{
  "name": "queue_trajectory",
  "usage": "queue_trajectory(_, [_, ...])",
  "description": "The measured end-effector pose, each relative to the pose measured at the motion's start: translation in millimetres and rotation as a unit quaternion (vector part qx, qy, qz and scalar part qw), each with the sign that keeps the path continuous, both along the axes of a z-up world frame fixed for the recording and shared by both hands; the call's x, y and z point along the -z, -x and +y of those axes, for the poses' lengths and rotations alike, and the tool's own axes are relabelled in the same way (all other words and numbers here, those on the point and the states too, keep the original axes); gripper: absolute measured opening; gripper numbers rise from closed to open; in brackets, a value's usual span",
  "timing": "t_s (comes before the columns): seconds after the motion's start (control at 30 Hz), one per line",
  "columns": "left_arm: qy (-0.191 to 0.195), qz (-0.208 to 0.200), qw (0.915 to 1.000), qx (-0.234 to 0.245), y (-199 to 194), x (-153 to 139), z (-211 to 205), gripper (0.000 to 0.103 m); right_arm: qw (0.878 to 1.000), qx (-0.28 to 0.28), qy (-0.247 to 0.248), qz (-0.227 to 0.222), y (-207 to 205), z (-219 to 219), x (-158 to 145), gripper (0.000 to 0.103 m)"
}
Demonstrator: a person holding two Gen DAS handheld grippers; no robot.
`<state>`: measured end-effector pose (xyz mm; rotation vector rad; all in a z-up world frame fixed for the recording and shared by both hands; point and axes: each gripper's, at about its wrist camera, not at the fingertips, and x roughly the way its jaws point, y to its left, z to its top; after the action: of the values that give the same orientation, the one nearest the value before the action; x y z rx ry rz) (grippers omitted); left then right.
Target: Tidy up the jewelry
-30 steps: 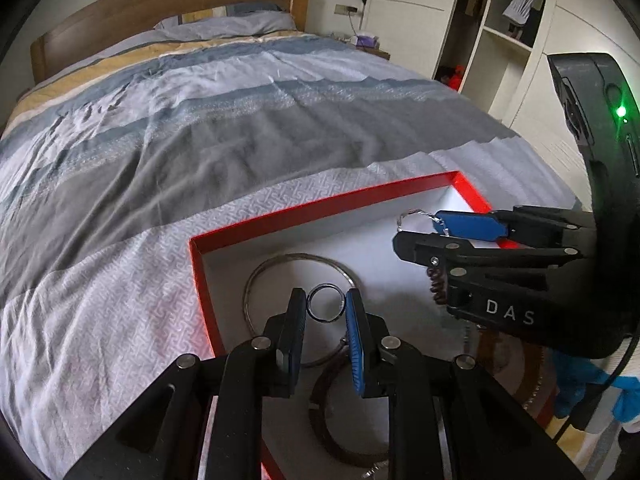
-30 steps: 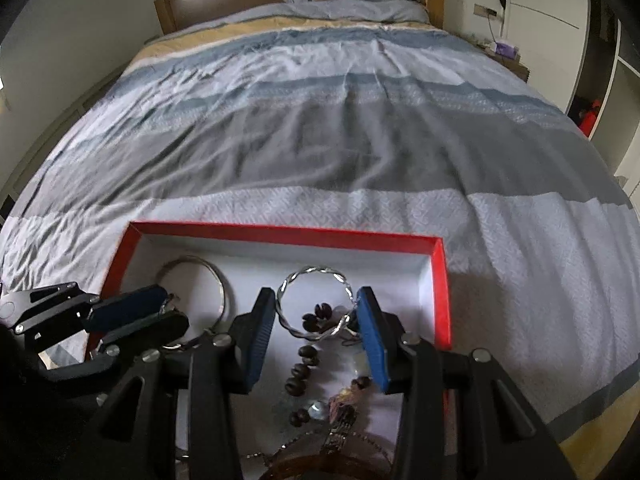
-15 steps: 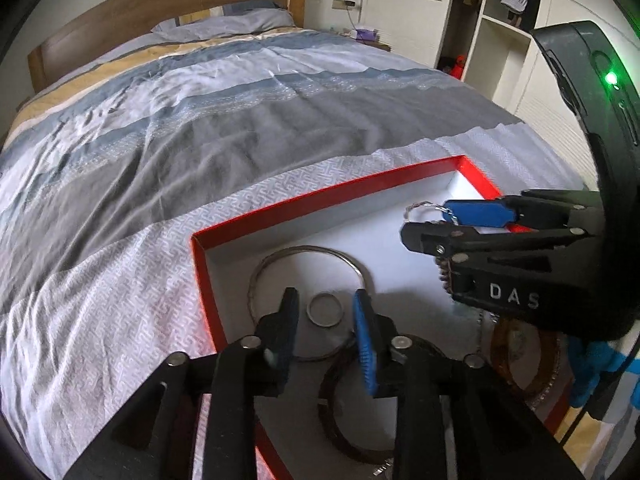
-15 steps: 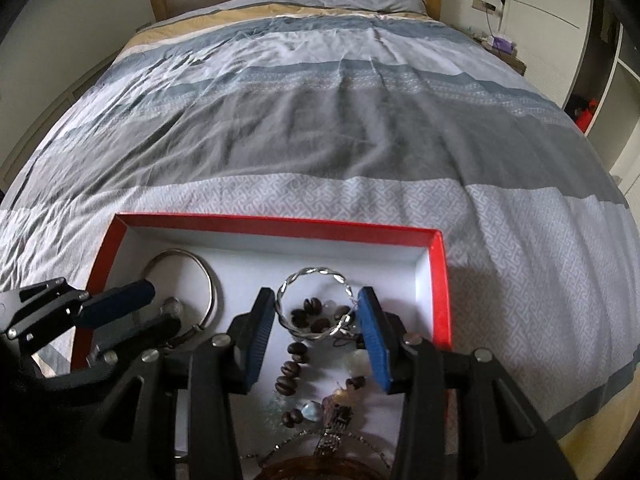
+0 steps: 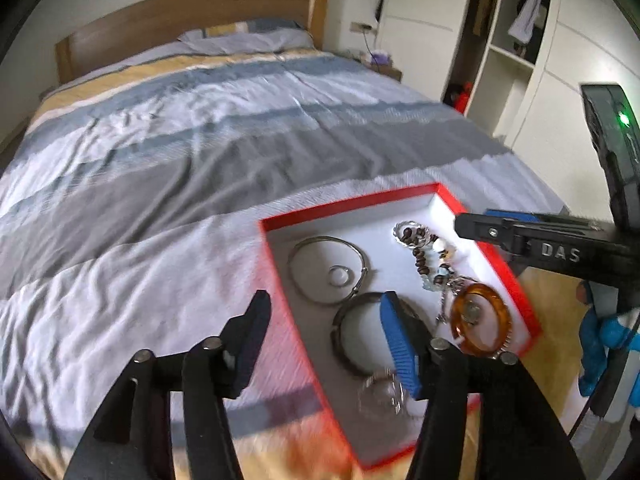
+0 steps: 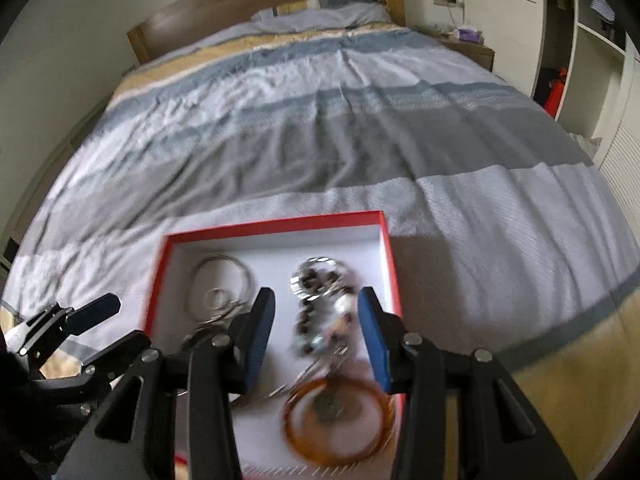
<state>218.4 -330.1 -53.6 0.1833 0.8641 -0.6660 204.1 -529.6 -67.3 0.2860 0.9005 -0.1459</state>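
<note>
- Both grippers sit higher and further back than a second ago, so far more of the red box [image 5: 502,258] shows in each view, motion-blurred at the near edge.
- Left gripper [image 5: 324,334]: its jaws have just been opening and now stand wide, nothing between them; the small silver ring [image 5: 339,275] they bracketed earlier now lies loose on the white box floor, inside the large thin silver bangle [image 5: 304,280].
- One left finger hangs over the bedspread [image 5: 160,184] outside the box, the blue-padded one over the dark bangle [image 5: 340,340].
- Right gripper [image 6: 316,336]: moderately open, about as wide as before, gripping nothing; the twisted silver bangle [image 6: 320,268] and the dark bead strand [image 6: 308,312] lie below and ahead of it in the box.
- Amber bangle [image 6: 340,424] rests near the box's near corner, a small dark piece inside its ring.
- A clear, blurred ring [image 5: 380,396] lies by the left gripper's blue pad.
- Box sits on the striped bedspread at the foot end; wooden headboard [image 5: 192,20] far off, white wardrobe [image 5: 516,52] to the right.
</note>
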Motion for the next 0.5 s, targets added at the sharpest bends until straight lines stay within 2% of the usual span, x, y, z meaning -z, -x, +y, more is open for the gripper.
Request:
queue_trajectory(0.07, [0.005,-0.008,0.9998,-0.019,13,-14,20,0.070,1.000,-0.003,-0.002,-0.013,15,14,-15,0.041])
queue_trajectory(0.2, [0.003,-0.020,0.9981,-0.059,36,-36,62,0.075,0.999,-0.019,0.001,-0.033,48,55,-41,0.043])
queue_trajectory(0.5, [-0.002,-0.049,0.9902,-0.131,102,-71,158,0.091,0.996,-0.052,0.010,-0.069,119,147,-79,0.054])
